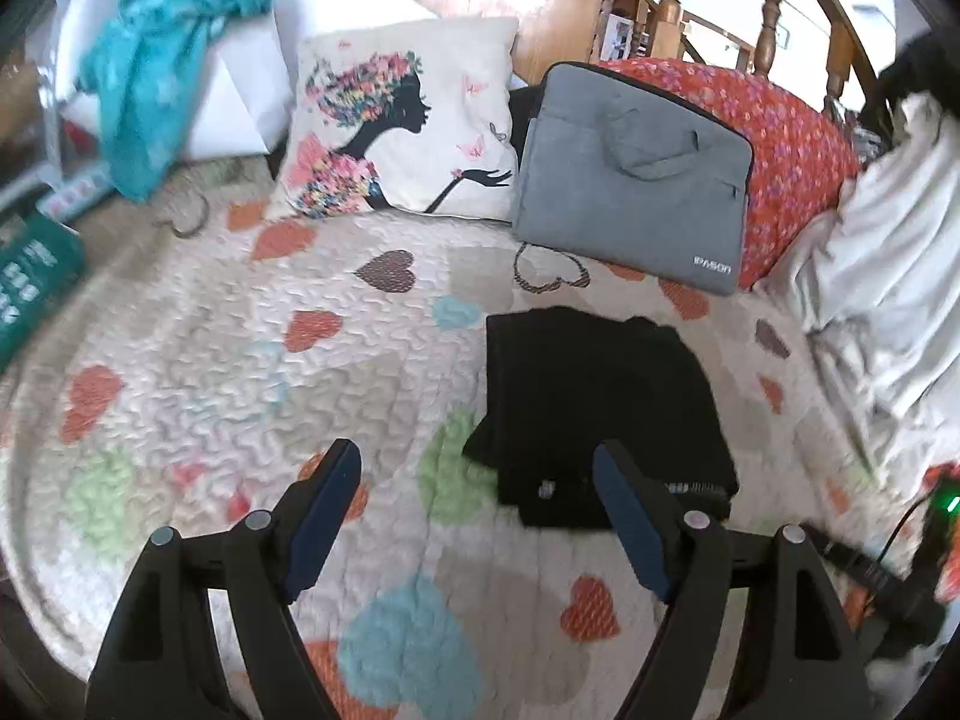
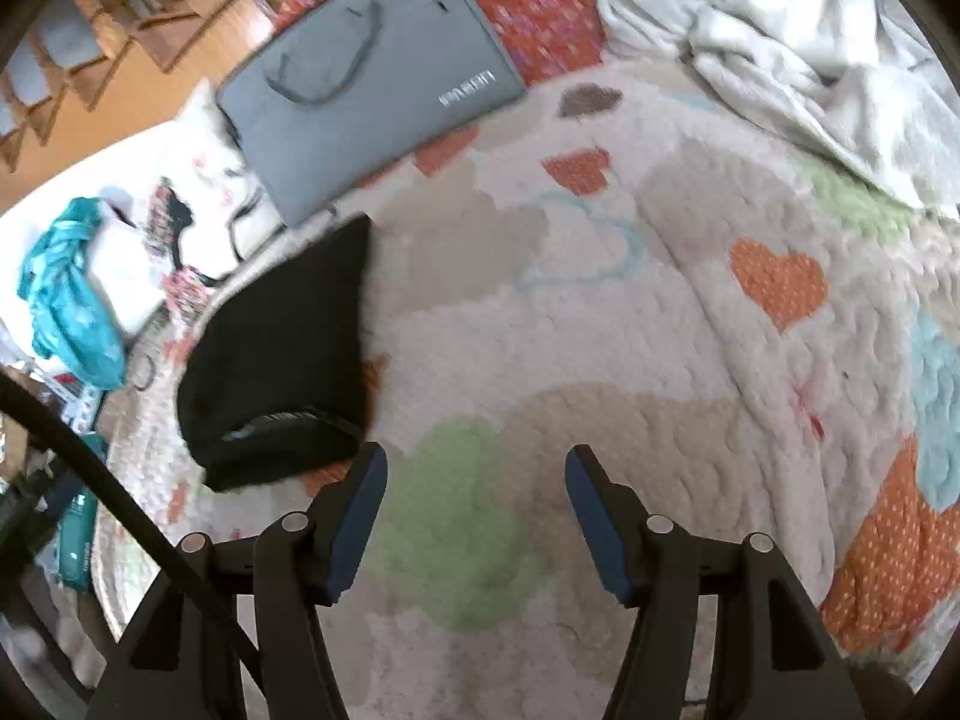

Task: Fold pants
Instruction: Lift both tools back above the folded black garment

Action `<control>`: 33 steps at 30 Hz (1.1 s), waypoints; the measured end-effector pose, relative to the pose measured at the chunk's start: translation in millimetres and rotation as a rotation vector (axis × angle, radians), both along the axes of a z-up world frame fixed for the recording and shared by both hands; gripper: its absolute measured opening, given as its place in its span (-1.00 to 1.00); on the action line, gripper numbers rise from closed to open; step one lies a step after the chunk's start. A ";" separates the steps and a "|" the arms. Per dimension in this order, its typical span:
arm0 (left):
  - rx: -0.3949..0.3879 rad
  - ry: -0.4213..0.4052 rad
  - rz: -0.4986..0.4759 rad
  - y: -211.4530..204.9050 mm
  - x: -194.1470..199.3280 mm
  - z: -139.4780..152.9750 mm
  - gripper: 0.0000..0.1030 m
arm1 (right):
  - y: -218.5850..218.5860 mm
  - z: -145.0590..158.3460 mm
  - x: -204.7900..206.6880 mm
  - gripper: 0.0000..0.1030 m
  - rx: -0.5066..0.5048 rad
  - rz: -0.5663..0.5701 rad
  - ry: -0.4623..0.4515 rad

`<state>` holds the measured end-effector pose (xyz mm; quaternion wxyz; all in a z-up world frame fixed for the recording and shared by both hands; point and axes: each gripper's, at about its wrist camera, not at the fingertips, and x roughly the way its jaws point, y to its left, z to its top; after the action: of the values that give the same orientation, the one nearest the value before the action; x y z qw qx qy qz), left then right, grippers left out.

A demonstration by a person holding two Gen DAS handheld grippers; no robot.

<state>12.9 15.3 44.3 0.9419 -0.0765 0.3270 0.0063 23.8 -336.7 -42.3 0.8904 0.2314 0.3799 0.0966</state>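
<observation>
Black pants [image 1: 600,414] lie folded into a compact rectangle on the heart-patterned quilt [image 1: 240,360], with a striped waistband edge toward me. In the left wrist view my left gripper [image 1: 477,468] hovers open just in front of them, nothing between its blue pads; its right finger overlaps the near edge of the pants. In the right wrist view the same pants [image 2: 282,348] sit at the left, and my right gripper [image 2: 474,474] stands open over bare quilt [image 2: 600,330] to their right, holding nothing.
A grey laptop bag [image 1: 636,174] leans on a red floral pillow [image 1: 792,138] behind the pants. A white cushion with a silhouette print [image 1: 402,120] and a teal cloth [image 1: 162,60] lie at the back left. A crumpled white blanket [image 2: 780,42] is at the right.
</observation>
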 end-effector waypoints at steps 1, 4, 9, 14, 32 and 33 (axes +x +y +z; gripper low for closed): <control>0.014 0.003 -0.002 -5.4 -5.9 -2.4 0.55 | 1.7 3.8 -2.6 0.31 -0.020 -0.008 -0.024; 0.047 0.018 -0.004 -17.5 -15.7 -8.2 0.57 | 8.9 7.0 -9.2 0.32 -0.085 -0.011 -0.051; 0.073 0.056 -0.033 -36.3 -25.4 -18.0 0.57 | 30.9 11.6 -18.3 0.32 -0.205 0.032 -0.090; 0.058 0.071 -0.053 -44.9 -30.6 -21.6 0.57 | 47.2 3.4 -21.5 0.32 -0.235 0.063 -0.072; 0.045 0.191 -0.058 -42.5 -12.2 -57.6 0.57 | 76.0 -15.1 -15.2 0.35 -0.307 0.113 -0.031; 0.045 0.196 -0.060 -43.0 -11.5 -59.2 0.57 | 76.1 -15.3 -15.1 0.35 -0.308 0.114 -0.030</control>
<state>1.4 -27.7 -14.9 0.9067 -0.0443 0.4195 -0.0069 8.7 -260.6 -57.6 0.9140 0.0690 0.3893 0.0910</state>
